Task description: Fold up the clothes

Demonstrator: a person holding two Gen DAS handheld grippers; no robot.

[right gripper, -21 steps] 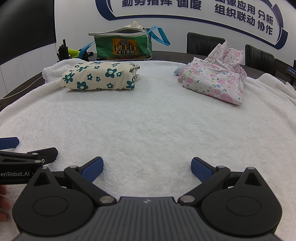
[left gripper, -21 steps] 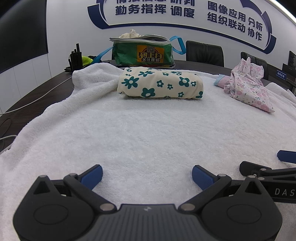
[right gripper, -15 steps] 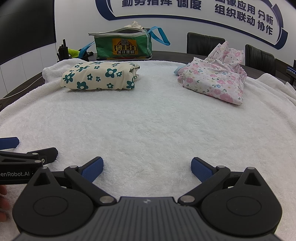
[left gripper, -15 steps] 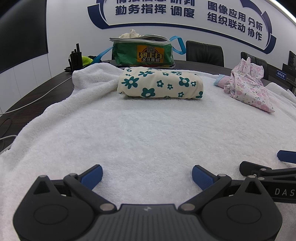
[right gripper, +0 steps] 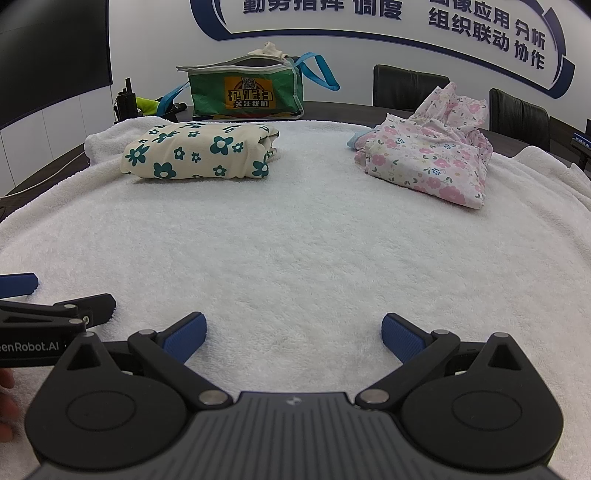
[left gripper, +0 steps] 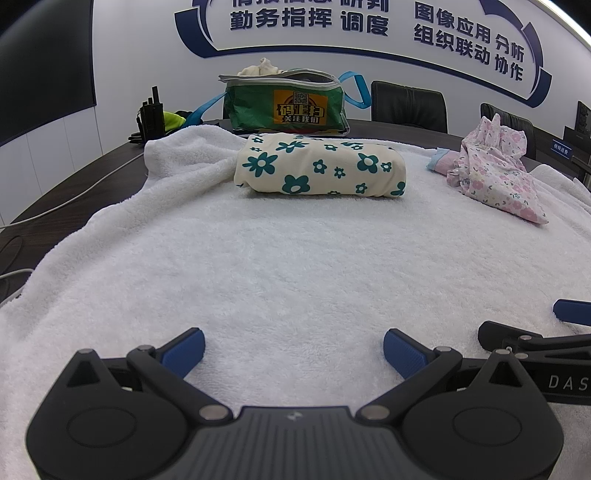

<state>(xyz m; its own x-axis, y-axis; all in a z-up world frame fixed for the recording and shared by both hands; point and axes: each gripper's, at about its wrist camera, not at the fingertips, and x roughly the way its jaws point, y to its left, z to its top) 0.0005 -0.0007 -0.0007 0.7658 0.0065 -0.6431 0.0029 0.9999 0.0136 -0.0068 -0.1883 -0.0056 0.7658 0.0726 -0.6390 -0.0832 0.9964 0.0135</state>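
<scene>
Nearest to you, your left gripper [left gripper: 293, 352] was spread wide over the white towel [left gripper: 295, 266], its blue fingertips [left gripper: 184, 350] far apart with nothing between them. Your right gripper [right gripper: 291, 338] stood the same way, jaws fully apart and empty above bare towel. The two tools sat side by side: from the right wrist view the left gripper's finger poked in at the left edge, and a bit of your hand [right gripper: 7, 398] showed beside it.

Beyond the grippers the towel ran clear for a stretch. Farther back on the left lay the cream garment with teal flowers [right gripper: 199, 153], already folded into a neat block. Well apart from it, on the right, the pink floral garment [right gripper: 428, 162] sat in a loose, rumpled heap with one part sticking up, not yet folded.

Behind the cream garment, off the towel on the dark table [left gripper: 74, 181], stood a green bag [left gripper: 284, 101] with blue straps. Black chairs [right gripper: 406, 86] and a white wall with blue lettering [left gripper: 332, 22] closed the scene.
</scene>
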